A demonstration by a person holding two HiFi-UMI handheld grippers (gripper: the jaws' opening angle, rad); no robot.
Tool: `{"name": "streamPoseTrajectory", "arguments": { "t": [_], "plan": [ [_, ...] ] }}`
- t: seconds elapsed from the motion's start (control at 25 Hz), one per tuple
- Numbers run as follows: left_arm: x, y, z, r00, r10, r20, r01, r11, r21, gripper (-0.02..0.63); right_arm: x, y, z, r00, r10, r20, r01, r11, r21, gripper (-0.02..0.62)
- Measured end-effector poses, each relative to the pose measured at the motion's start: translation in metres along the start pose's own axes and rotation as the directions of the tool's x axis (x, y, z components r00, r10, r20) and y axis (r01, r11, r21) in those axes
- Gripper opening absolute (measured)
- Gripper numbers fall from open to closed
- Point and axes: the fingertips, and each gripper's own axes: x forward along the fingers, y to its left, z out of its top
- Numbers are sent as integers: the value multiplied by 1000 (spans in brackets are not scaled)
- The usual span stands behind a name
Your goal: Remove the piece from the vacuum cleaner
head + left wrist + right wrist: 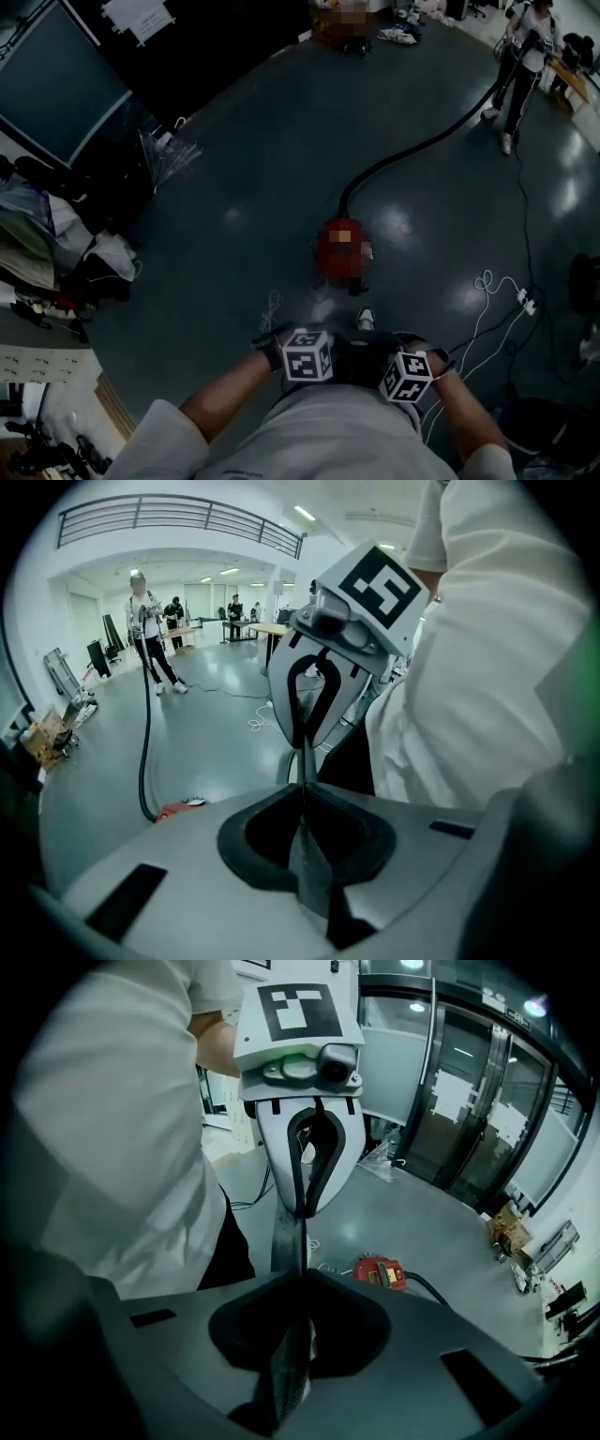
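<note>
The red vacuum cleaner (342,248) sits on the dark floor ahead of me. Its black hose (422,145) curves away to the upper right, toward a standing person (521,56). I hold both grippers close to my body, well short of the vacuum, with their tips pointing at each other. My left gripper (328,358) and right gripper (384,367) both have their jaws pressed together with nothing between them. In the left gripper view its jaws (302,761) face the right gripper's marker cube (375,583). In the right gripper view the vacuum (380,1272) lies beyond its jaws (302,1232).
A white cable with a power strip (525,300) lies on the floor at the right. Bags and clutter (94,272) line the left wall beside a dark screen (56,84). Glass doors (469,1110) stand behind the vacuum in the right gripper view.
</note>
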Motion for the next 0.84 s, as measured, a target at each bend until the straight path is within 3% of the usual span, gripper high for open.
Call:
{"name": "streamPoseTrajectory", "arguments": {
  "t": [0.84],
  "plan": [
    [-1,-2,-2,1000,-14,22,14,1000,8,26,1,3,1,1000,-8,9,8,1000,24,44]
  ]
}}
